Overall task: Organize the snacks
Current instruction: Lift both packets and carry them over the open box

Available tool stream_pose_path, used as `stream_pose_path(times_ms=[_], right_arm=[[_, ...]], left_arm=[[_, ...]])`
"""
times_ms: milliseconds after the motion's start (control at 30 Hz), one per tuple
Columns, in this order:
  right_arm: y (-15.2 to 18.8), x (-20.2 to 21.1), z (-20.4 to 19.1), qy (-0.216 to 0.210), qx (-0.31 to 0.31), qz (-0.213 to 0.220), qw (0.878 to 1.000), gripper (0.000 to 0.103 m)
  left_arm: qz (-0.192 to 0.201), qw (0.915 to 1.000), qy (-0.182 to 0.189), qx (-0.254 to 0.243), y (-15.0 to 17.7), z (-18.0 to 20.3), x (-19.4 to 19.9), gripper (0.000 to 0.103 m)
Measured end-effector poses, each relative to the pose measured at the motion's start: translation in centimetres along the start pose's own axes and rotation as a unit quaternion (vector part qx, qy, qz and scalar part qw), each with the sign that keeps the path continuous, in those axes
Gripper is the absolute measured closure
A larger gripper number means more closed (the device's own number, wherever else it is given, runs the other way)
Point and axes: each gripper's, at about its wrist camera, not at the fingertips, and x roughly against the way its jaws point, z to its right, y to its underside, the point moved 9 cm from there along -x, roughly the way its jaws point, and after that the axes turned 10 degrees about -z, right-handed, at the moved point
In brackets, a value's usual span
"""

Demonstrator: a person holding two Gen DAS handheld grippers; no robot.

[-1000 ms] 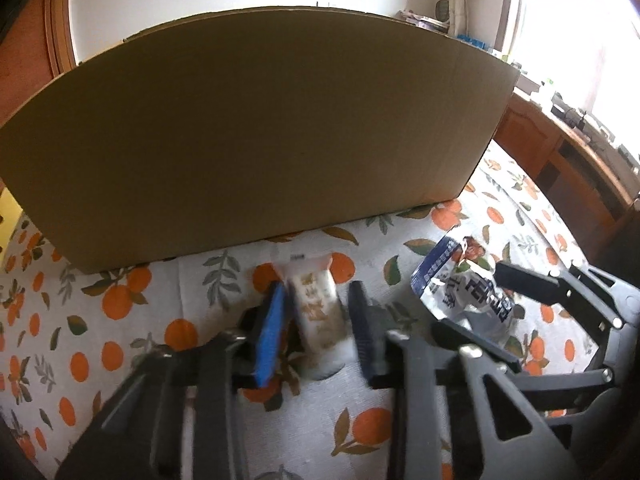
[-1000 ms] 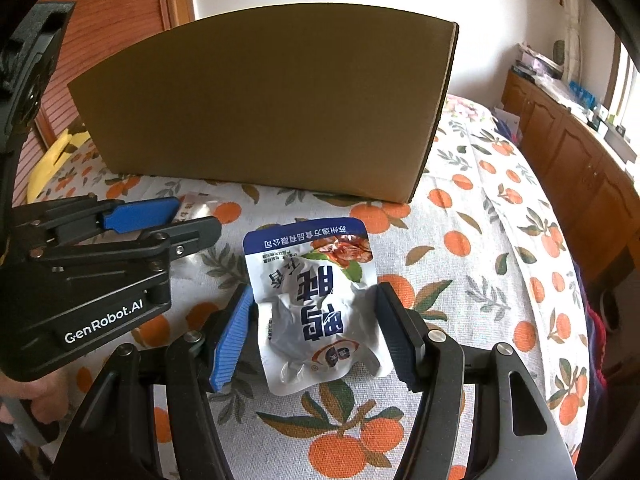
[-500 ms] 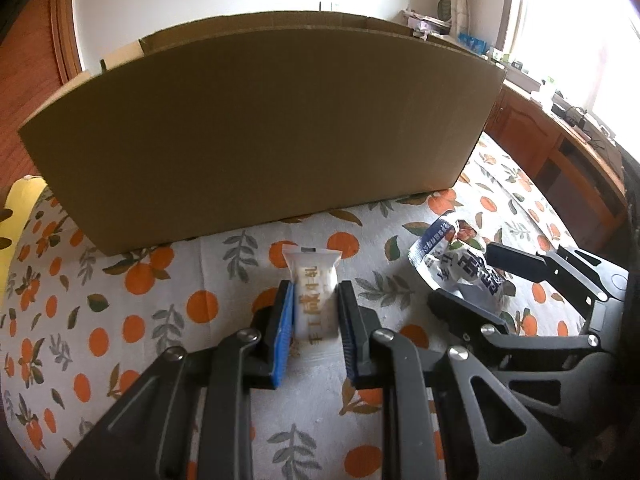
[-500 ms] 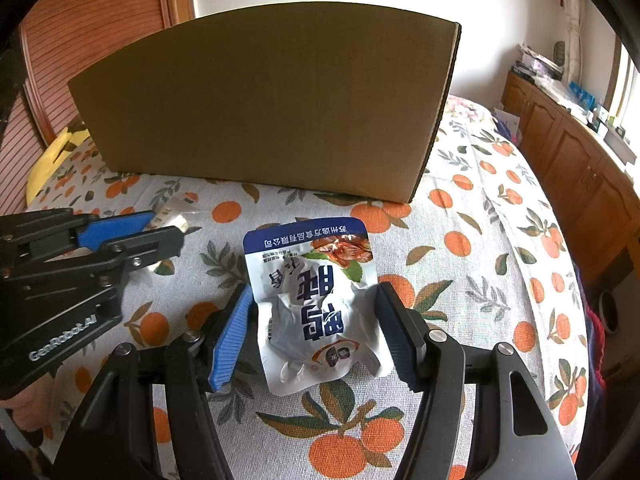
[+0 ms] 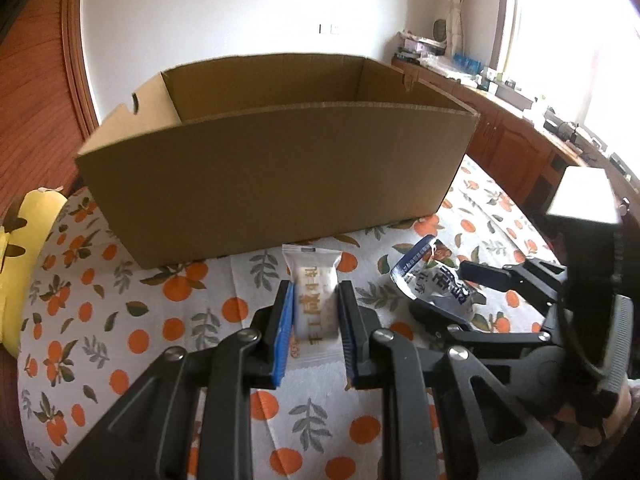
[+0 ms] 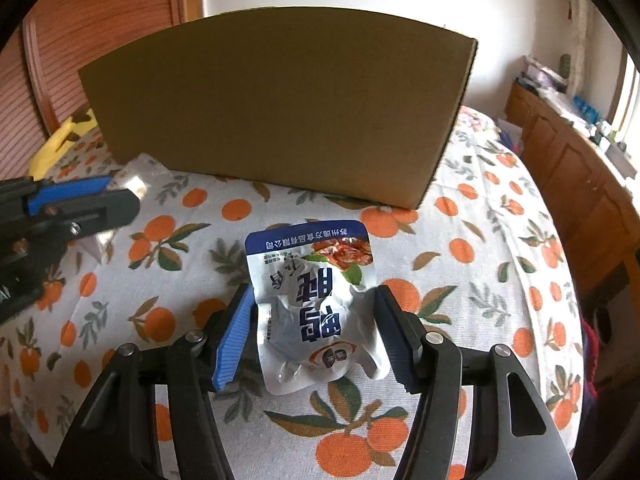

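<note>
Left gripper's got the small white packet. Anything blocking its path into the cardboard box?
Only the cardboard box's near wall, standing between the white packet and the open interior. The left gripper must carry it over the rim; nothing else visible intervenes.

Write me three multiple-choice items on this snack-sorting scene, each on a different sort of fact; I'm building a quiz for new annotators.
1. Where is the small white snack packet?
A in the box
B between the left gripper's fingers
C on the yellow cushion

2. What colour is the band on the silver foil snack pouch?
A dark blue
B green
C red

3. What is the state of the brown cardboard box?
A taped shut
B flattened
C open-topped

Answers: 1 B, the fingers clamp it; 2 A, the band at its edge is blue; 3 C, its inner walls show.
</note>
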Motion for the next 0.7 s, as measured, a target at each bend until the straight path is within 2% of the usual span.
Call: stream_pose_path(times_ms=[233,433,700], right_arm=[[-0.3,1.7,0.5,-0.005,-0.013,0.009,1.000,0.041],[-2.0,6.6,0.4,-0.008,-0.008,0.049,0.999,0.041],[-6.0,12.4,-0.8,-0.021,0.003,0.105,0.994,0.041]], left_arm=[[0.031,0.9995,0.007,-0.010,-1.0,-0.1,2.8,0.084],[0.061,0.9978,0.011,-0.023,-3.4,-0.4,5.3,0.084],[0.100,0.9942,0.011,-0.037,-7.6,-1.5,7.8,0.084]])
